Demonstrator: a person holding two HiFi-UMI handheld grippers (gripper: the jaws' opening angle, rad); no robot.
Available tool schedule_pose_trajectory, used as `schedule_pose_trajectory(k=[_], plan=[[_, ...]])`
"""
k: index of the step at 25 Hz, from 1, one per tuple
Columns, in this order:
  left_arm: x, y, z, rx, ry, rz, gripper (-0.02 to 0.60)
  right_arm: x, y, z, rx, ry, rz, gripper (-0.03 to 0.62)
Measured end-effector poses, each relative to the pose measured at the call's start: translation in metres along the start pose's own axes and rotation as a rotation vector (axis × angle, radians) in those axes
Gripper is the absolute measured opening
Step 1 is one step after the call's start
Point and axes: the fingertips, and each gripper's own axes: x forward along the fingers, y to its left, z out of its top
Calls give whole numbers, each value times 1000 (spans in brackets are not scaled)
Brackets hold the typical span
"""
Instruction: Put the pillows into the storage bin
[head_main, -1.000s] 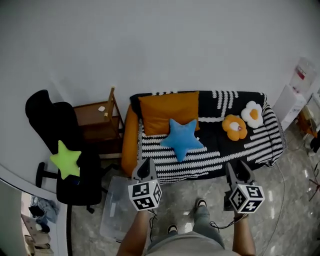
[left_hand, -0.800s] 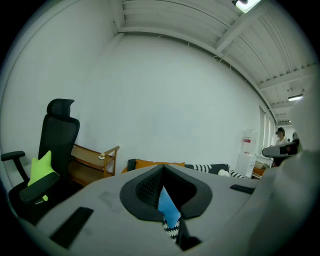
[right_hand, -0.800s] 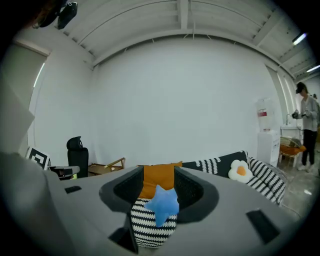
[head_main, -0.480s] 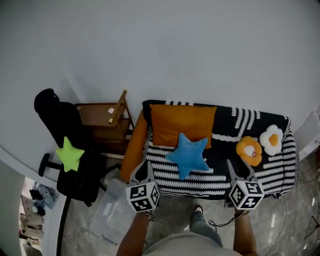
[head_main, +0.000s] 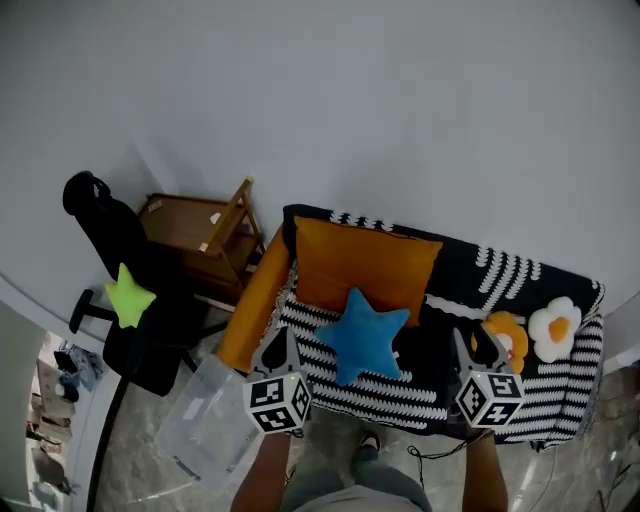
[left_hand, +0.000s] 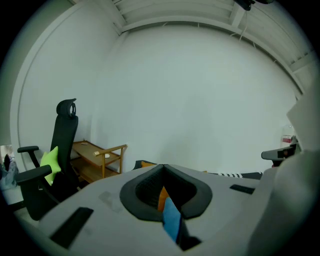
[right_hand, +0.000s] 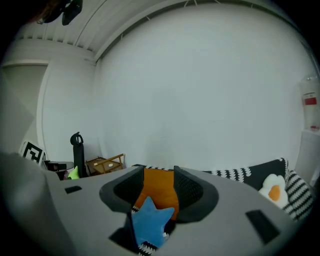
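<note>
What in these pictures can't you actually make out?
- Orange flower pillow: head view, its lower part is behind the right gripper.
- Storage bin: head view, clear plastic seen from above; lid on or off is unclear.
- Small white thing on the wooden shelf: left gripper view, too small to name.

1. The left gripper (head_main: 282, 338) and the right gripper (head_main: 481, 342) have light grey plastic shells that narrow to a wedge.
2. Their fingers (right_hand: 191, 192) are lined with black ribbed pads.
3. Each gripper carries a white cube (head_main: 277, 402) printed with black square markers.
4. The person wears a pale grey top (head_main: 348, 501), blue-grey trousers (head_main: 335, 478) and a dark shoe (head_main: 368, 441) with a light rim.
</note>
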Motion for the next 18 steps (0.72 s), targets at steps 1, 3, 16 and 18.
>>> schedule_pose_trajectory(k=[1,3,16,18], plan=[[7,-1,-4,-5,12,11,6,12,-5,-5,8,15,8,186],[18,0,-16,-14,41,24,6,33,-9,-18,25,46,22,183],[108,22,-78,-2,144,17,6,129,-15,-98,92,196,56,183],[114,30,-97,1,173,29,6,140,-19,-113,116,215,58,183]])
